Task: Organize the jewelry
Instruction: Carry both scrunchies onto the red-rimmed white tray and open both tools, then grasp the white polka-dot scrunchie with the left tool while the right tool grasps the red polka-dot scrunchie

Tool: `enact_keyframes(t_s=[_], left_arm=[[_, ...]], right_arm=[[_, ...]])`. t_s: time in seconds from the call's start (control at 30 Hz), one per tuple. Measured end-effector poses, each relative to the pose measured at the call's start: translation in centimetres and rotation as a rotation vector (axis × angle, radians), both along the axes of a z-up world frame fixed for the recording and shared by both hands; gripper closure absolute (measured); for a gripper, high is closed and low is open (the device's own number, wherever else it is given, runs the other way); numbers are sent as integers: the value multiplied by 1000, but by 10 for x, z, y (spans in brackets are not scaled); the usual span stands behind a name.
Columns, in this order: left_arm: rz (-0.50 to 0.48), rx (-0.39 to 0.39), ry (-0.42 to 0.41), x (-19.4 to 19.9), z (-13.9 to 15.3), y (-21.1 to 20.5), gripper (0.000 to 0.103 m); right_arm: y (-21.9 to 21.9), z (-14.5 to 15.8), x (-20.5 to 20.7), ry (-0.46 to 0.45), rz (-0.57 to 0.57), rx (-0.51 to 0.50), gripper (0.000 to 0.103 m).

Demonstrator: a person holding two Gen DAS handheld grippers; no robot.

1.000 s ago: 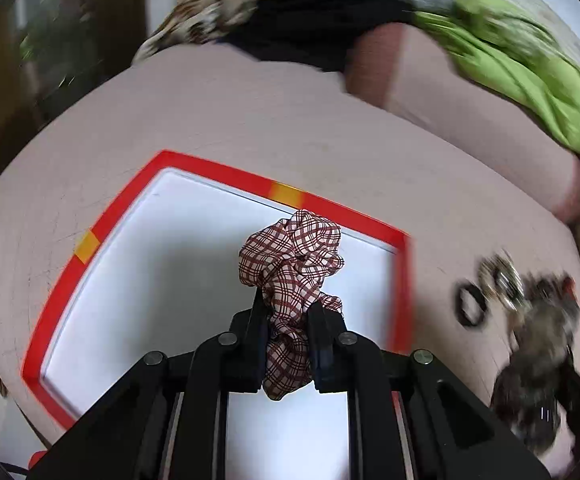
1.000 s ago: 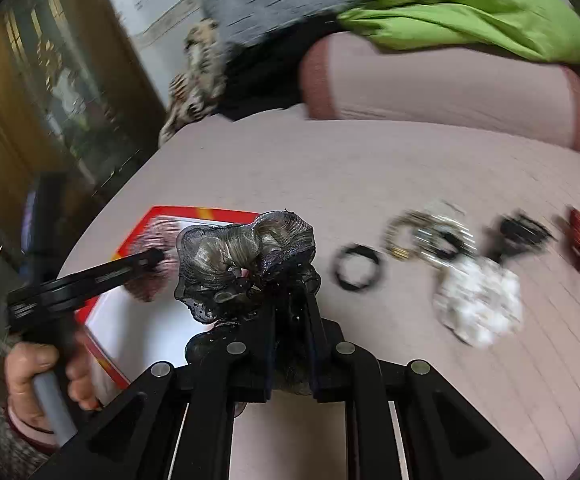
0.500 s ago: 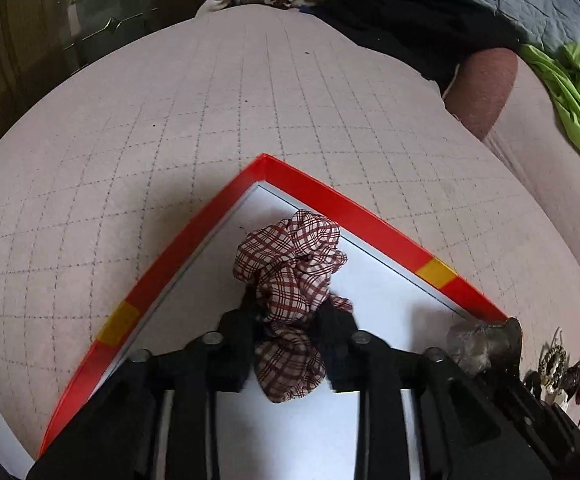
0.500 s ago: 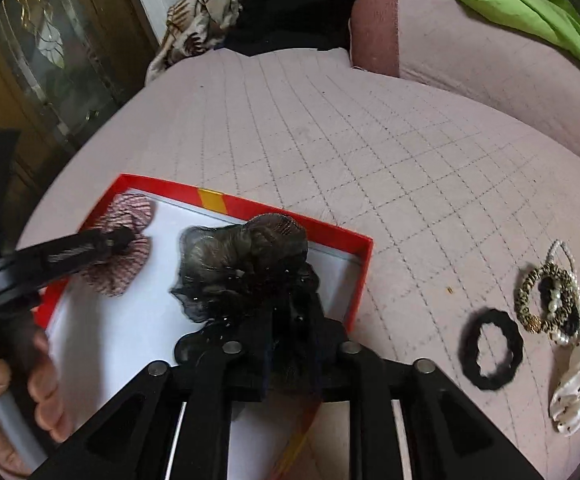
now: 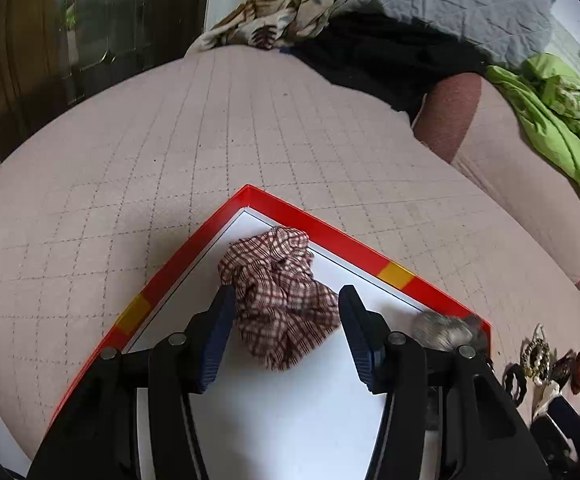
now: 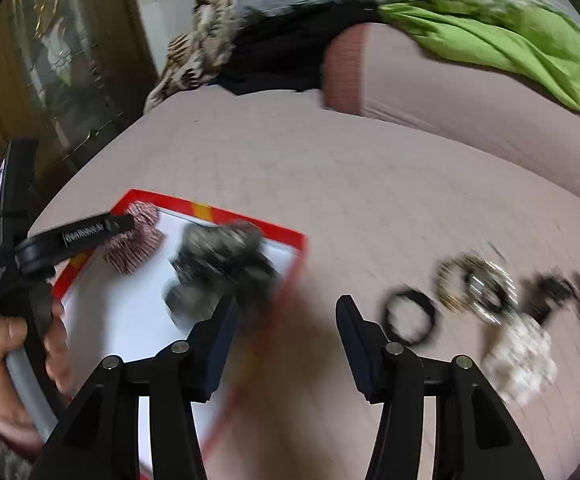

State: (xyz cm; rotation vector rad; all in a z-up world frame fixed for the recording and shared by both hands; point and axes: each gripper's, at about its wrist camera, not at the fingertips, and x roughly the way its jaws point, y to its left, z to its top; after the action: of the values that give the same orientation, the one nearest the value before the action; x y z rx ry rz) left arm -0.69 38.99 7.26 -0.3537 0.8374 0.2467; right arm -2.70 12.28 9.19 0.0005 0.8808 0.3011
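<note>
Both the left gripper (image 5: 286,324) and right gripper (image 6: 286,328) have just been opening, jaws apart, leaving the checked scrunchie (image 5: 280,300) and dark scrunchie (image 6: 218,276) sorted in the red-rimmed tray (image 5: 329,236).

Each camera rides behind its tongs, looking steeply down and forward, close over the quilted bed (image 5: 250,128); the left view sits over the red-rimmed tray (image 5: 329,236); the blurred right view shares that tray (image 6: 286,236) from its right.

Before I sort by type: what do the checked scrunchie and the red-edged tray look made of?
Checked scrunchie: woven cotton-like fabric, matte, gathered in soft folds with a visible plaid weave. Red-edged tray: probably coated cardboard or thin plastic, with a smooth white floor and crisp, flat printed rim.
</note>
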Motion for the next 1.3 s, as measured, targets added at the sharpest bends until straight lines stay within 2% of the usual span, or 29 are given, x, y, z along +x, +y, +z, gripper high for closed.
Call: enact_keyframes(t_s=[0.17, 0.3, 0.47, 0.6, 0.67, 0.83, 1.03, 1.1, 1.17, 1.3], left_arm=[[-82, 9, -84, -28, 19, -25, 51], [-170, 43, -117, -48, 35, -65, 50], [-363, 61, -85, -66, 42, -145, 50], [-498, 97, -27, -66, 35, -214, 50], [-558, 86, -4, -66, 28, -246, 49], [-655, 75, 81, -57, 9, -315, 49], [-673, 57, 130, -31, -13, -358, 49], [-669, 43, 151, -21, -21, -366, 49], [-669, 32, 160, -11, -27, -373, 49], [-665, 23, 161, 3, -36, -384, 44]], right_arm=[[-81, 0, -46, 17, -121, 32, 47], [-150, -13, -73, 38, -231, -2, 47], [-231, -24, -99, 58, -377, 4, 47], [-268, -28, -110, 53, -432, 34, 47], [-283, -32, -113, 47, -451, 57, 47], [-322, -36, -103, 37, -515, 130, 44], [-353, -42, -62, 20, -567, 149, 39], [-357, -42, -45, 3, -567, 134, 37], [-360, -40, -29, -31, -566, 102, 27], [-363, -38, -3, -80, -555, 30, 25]])
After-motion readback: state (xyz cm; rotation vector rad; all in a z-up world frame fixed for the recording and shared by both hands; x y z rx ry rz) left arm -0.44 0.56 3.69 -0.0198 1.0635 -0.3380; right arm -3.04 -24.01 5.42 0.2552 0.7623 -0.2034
